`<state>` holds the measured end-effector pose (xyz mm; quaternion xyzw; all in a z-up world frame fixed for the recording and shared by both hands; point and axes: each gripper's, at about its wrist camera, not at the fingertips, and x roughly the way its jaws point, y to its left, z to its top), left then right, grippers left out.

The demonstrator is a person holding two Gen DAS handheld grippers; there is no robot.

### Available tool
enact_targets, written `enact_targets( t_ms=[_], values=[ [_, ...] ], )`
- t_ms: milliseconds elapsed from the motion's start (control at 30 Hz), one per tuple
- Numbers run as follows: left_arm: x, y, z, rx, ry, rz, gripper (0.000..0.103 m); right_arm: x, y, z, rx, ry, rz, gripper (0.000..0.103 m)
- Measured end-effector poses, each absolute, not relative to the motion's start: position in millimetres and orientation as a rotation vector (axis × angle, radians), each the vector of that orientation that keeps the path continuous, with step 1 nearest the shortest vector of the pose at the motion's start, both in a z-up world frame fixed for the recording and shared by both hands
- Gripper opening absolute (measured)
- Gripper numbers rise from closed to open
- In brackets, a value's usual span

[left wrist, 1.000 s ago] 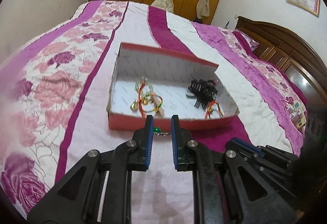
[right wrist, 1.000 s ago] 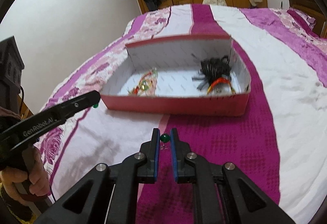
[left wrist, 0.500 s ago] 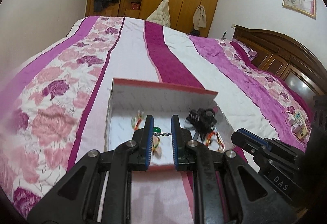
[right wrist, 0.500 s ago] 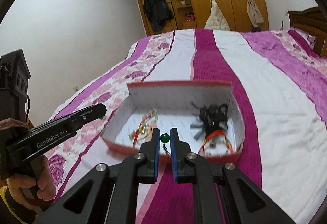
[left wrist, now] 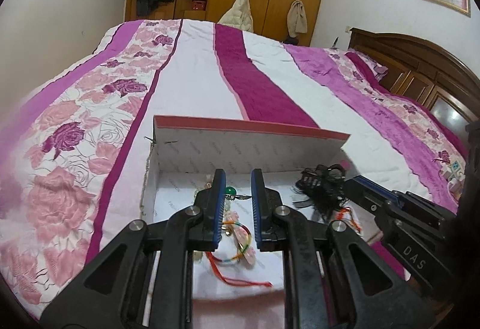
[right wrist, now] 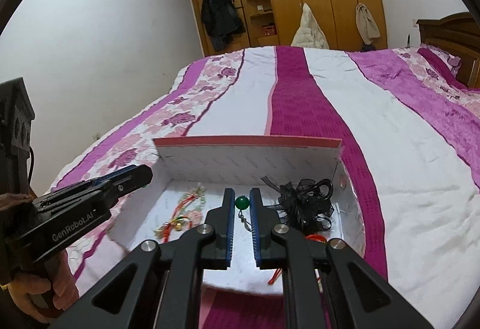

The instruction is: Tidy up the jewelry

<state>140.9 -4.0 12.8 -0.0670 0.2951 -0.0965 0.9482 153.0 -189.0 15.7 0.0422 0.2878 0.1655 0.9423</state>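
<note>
A: Right claw (right wrist: 241, 216)?
B: Clamped on a green bead earring (right wrist: 241, 203), hook dangling, above the box (right wrist: 249, 140) floor on the bed (right wrist: 330, 107).
A: Left claw (left wrist: 237, 194)?
B: Jaws slightly apart; second green bead (left wrist: 230, 190) sits against the left finger, grip cannot be confirmed.
A: Advice?
B: Lower, then release together between bracelets (right wrist: 180, 210) and black hair tie (right wrist: 304, 203).
A: Writing?
B: "GenRobot.AI", "DAS".
</note>
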Motion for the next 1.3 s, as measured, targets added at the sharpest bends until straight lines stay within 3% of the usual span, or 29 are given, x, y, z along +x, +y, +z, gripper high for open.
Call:
enact_targets(
  t_ms=[633, 833, 1000, 1300],
  values=[
    [172.8, -2.6, -32.7, -0.182, 0.735, -0.16, 0.01, 200.4, -195.9, -34.0, 0.109, 0.716, 0.294, 0.012],
    [163.9, -2.9, -22.1, -0.171, 0.719, -0.144, 0.019, 194.0, -203.9, -24.6, 0.138, 0.692, 0.306, 0.023],
    [150.3, -0.8, -7.4, -0.166, 0.693, -0.145, 0.029, 176.3, -208.6, -4.1, 0.147, 0.641, 0.312, 0.038],
    [108.1, 3.7, 24.7, -0.156, 0.627, -0.135, 0.047, 130.3, -215.9, 30.8, 0.16, 0.57, 0.313, 0.042]
  ],
)
